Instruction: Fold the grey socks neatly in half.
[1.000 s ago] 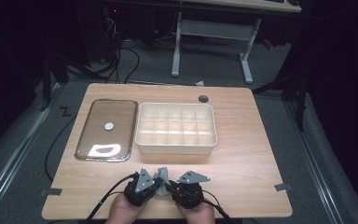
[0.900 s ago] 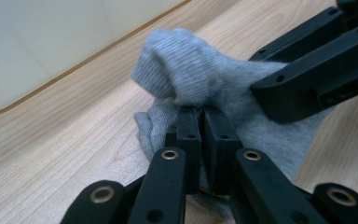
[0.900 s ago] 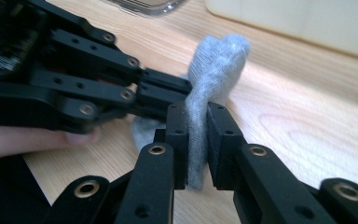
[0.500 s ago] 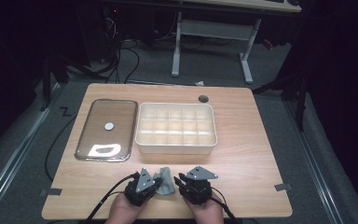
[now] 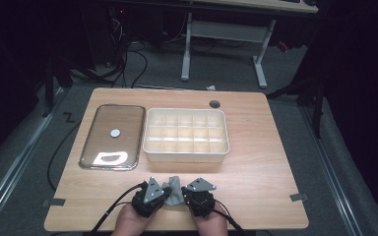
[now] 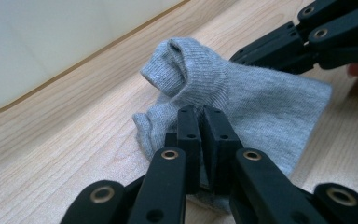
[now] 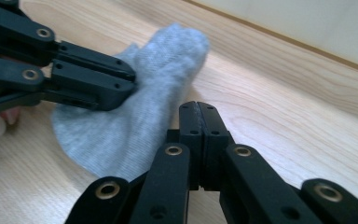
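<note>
A grey sock (image 5: 173, 191) lies on the desk (image 5: 256, 167) just in front of the white divided tray (image 5: 185, 132), between both claws. The left claw (image 6: 199, 122) is clamped on its edge; the right claw (image 7: 199, 115) is closed, gripping nothing, just beside it.

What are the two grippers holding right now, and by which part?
Both grip the grey sock: the left gripper is shut on its near edge, and the right gripper is shut on the opposite edge.
</note>
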